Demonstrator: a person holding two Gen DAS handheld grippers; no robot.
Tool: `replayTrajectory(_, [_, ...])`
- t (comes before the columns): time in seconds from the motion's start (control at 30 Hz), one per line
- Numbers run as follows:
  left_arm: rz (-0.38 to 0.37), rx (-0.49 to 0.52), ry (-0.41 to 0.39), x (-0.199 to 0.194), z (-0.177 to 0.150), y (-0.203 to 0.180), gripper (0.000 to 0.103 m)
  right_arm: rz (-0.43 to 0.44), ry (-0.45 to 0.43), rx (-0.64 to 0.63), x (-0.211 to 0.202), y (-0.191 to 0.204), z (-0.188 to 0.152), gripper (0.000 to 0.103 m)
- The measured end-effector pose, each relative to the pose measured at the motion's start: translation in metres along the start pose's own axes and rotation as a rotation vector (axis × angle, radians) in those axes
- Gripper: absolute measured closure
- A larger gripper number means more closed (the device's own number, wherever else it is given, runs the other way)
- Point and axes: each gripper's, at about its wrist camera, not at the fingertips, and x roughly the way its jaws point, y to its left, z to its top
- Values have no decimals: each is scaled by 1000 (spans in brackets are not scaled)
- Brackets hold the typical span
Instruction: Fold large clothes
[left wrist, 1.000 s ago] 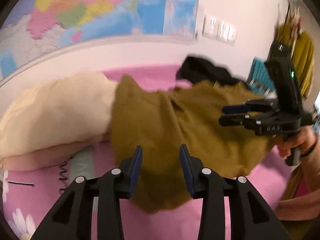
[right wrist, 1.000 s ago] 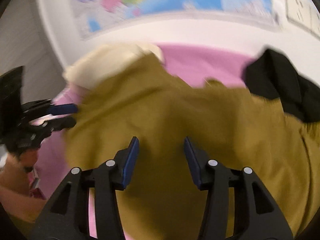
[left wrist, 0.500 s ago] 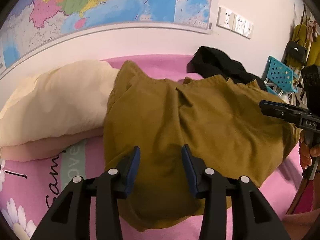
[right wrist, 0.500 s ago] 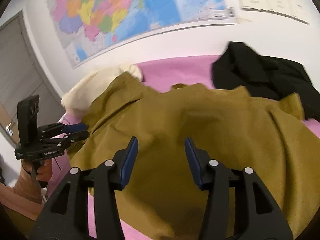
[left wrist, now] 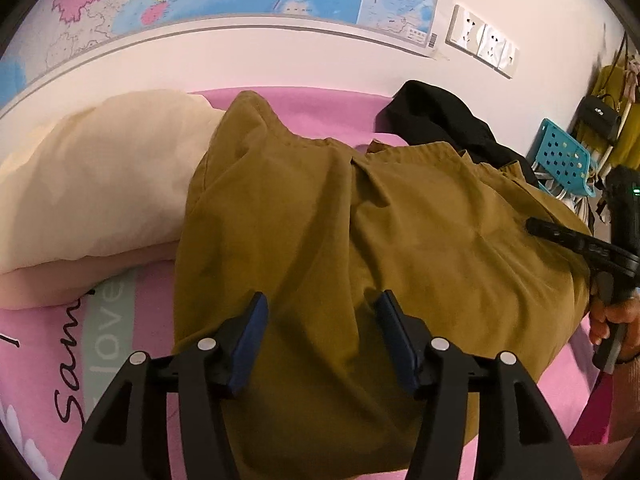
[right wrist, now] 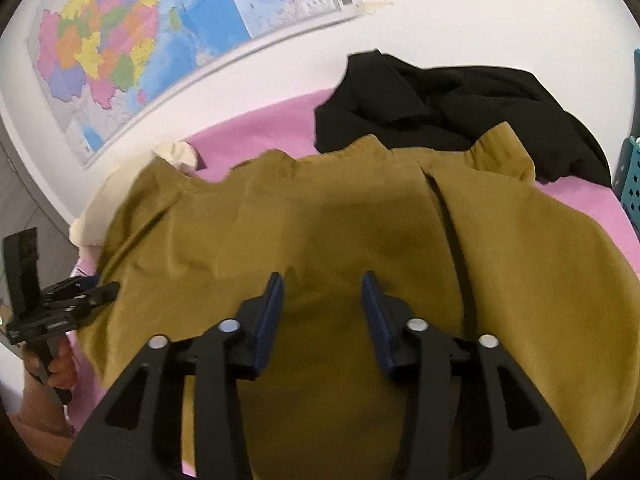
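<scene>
A large mustard-brown garment (left wrist: 360,220) lies spread and wrinkled across the pink bed (left wrist: 312,100); in the right wrist view the garment (right wrist: 320,220) fills the middle. My left gripper (left wrist: 322,300) hovers over its near-left part. Its jaws are opening, and only the cloth below shows through the gap. My right gripper (right wrist: 322,280) stands open over the garment's near part, gripping nothing. From the left wrist view the right gripper (left wrist: 538,226) reaches in over the garment's right edge. The left gripper (right wrist: 100,288) shows at the garment's left edge in the right wrist view.
A black garment (left wrist: 436,120) is heaped at the back, touching the mustard one. A cream pillow (left wrist: 100,176) lies on the left, partly under the garment. A blue perforated basket (left wrist: 564,156) stands off the bed's right side. A wall with a map (right wrist: 120,40) runs behind.
Left jaws have widened. The right gripper has slid toward the garment's right side, bringing the black garment more into its view. The mustard garment lies flatter and wider than before.
</scene>
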Motion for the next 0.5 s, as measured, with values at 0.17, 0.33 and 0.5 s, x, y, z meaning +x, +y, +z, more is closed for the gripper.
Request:
replayTrajectory(0.17, [3, -7, -12, -9, -2, -2, 48, 74, -67, -118, -42, 30, -10, 41])
replayTrajectory(0.33, [-24, -37, -26, -22, -8, 1, 48, 109, -63, -276, -63, 66, -28, 34])
replayTrajectory(0.5, [-63, -71, -47, -43, -17, 7, 48, 107, -15, -450, -54, 107, -49, 29])
